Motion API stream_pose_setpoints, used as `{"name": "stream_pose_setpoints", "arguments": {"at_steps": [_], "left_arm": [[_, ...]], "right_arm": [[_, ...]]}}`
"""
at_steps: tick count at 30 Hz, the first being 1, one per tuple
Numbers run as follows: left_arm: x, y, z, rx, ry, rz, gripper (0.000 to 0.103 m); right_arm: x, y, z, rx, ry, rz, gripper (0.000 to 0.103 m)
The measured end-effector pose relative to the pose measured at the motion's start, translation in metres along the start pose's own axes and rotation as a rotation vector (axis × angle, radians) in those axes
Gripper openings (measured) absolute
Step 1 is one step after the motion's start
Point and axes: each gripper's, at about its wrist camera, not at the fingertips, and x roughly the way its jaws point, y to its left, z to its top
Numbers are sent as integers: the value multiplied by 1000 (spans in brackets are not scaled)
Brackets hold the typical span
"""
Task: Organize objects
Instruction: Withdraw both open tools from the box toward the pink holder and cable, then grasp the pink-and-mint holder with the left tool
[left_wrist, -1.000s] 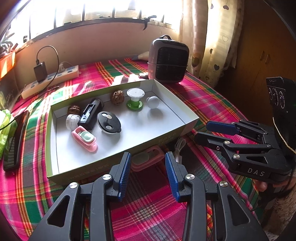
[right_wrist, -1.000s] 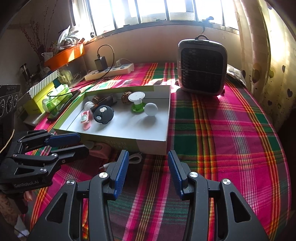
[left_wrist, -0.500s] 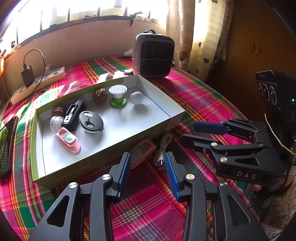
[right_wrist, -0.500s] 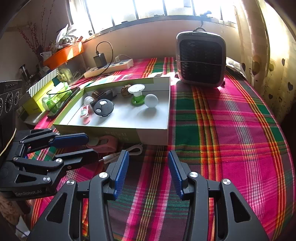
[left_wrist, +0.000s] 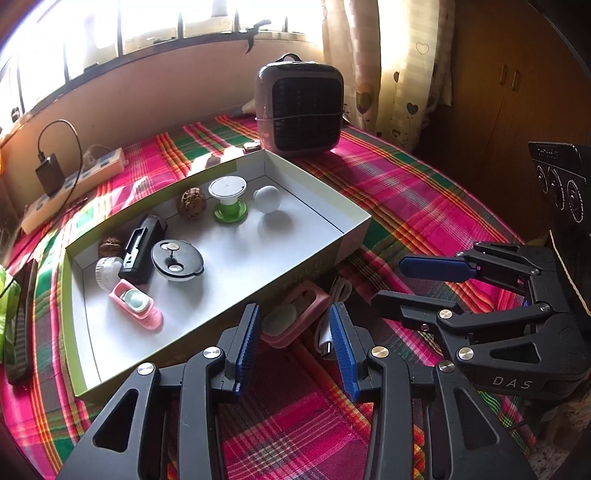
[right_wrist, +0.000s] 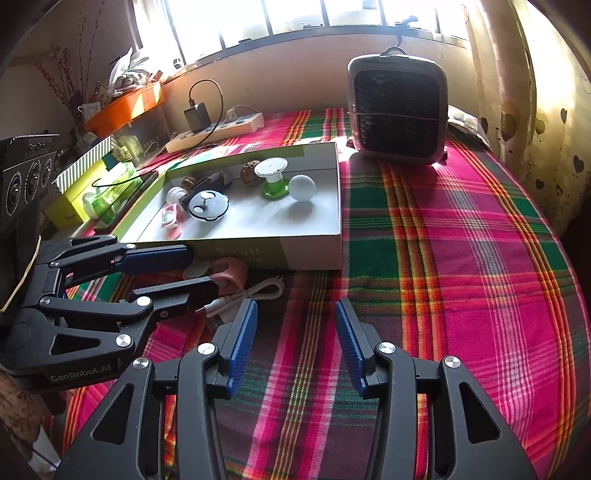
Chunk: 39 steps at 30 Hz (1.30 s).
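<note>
A shallow green-sided box (left_wrist: 354, 236) (right_wrist: 310, 254) on the plaid cloth holds a white ball (left_wrist: 266, 198), a white-and-green spool (left_wrist: 228, 195), a black round lid (left_wrist: 176, 255), a black case (left_wrist: 142, 249), a pink holder (left_wrist: 135, 302) and walnuts (left_wrist: 191, 203). In front of the box lie a second pink holder (left_wrist: 295, 317) (right_wrist: 229, 271) and a white cable (left_wrist: 334, 306) (right_wrist: 255, 291). My left gripper (left_wrist: 293, 334) (right_wrist: 195, 271) is open, its jaws either side of that pink holder. My right gripper (right_wrist: 295, 332) (left_wrist: 388, 280) is open and empty beside the cable.
A grey fan heater (left_wrist: 299, 107) (right_wrist: 399, 110) stands behind the box. A power strip with a charger (left_wrist: 70, 181) (right_wrist: 214, 127) lies at the back left. A black flat object (left_wrist: 22, 317) and green packets (right_wrist: 99, 192) lie left of the box.
The left gripper has moved closer to the pink holder in front of the box, which now sits between its open jaws. The right gripper has stayed open beside it.
</note>
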Motion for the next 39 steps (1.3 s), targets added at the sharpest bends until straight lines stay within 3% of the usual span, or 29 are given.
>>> {"name": "stream_pose_setpoints", "arguments": {"at_steps": [22, 25, 27, 39], "left_arm": [[13, -3, 11, -54, 24, -106, 36], [15, -6, 9, -56, 25, -116, 31], [19, -6, 7, -64, 47, -93, 22], [19, 2, -2, -131, 47, -106, 17]], "right_arm": [[-1, -2, -7, 35, 19, -11, 45], [1, -1, -8, 28, 29, -14, 45], [1, -1, -8, 25, 29, -17, 45], [2, 0, -9, 25, 39, -31, 45]]}}
